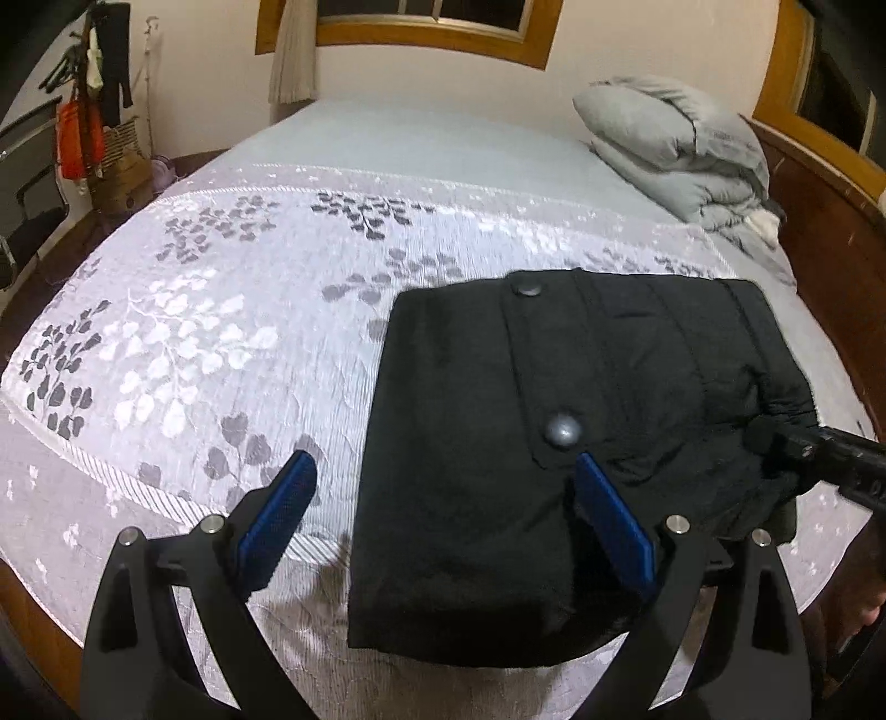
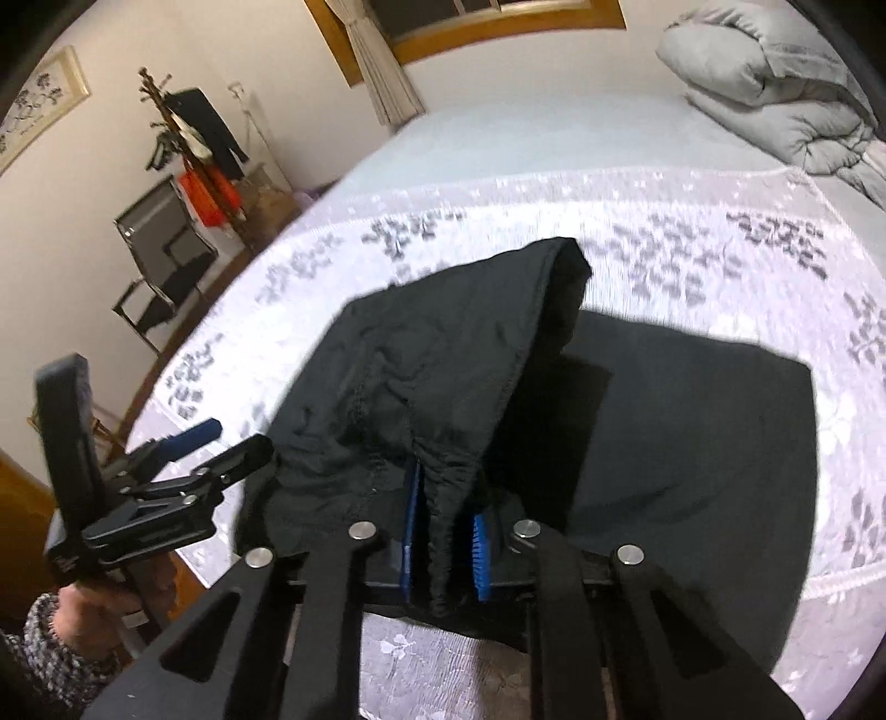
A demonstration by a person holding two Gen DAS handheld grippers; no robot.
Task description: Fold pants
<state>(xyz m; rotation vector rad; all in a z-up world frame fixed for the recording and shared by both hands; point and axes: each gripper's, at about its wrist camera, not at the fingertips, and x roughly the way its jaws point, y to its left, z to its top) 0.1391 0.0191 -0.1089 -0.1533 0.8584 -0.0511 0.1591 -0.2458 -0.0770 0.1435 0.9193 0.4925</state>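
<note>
Black pants [image 1: 470,443] lie folded on the white floral bedspread [image 1: 194,332], a flap with two round snaps facing up. My left gripper [image 1: 443,487] hovers open over the pants' near left part, with its blue pads [image 1: 282,509] spread wide and nothing between them. In the right wrist view my right gripper [image 2: 443,531] is shut on a gathered edge of the pants [image 2: 443,376], and that flap is lifted off the layer [image 2: 692,443] beneath. The left gripper [image 2: 221,443] shows at the left there, held by a hand [image 2: 94,609]. The right gripper [image 1: 819,448] also appears at the pants' right edge.
A folded grey duvet [image 1: 675,149] sits at the bed's far right by the wooden headboard [image 1: 830,221]. A coat rack [image 2: 188,144] with clothes and a black chair [image 2: 160,260] stand beyond the bed's left side. A window [image 1: 421,22] is on the far wall.
</note>
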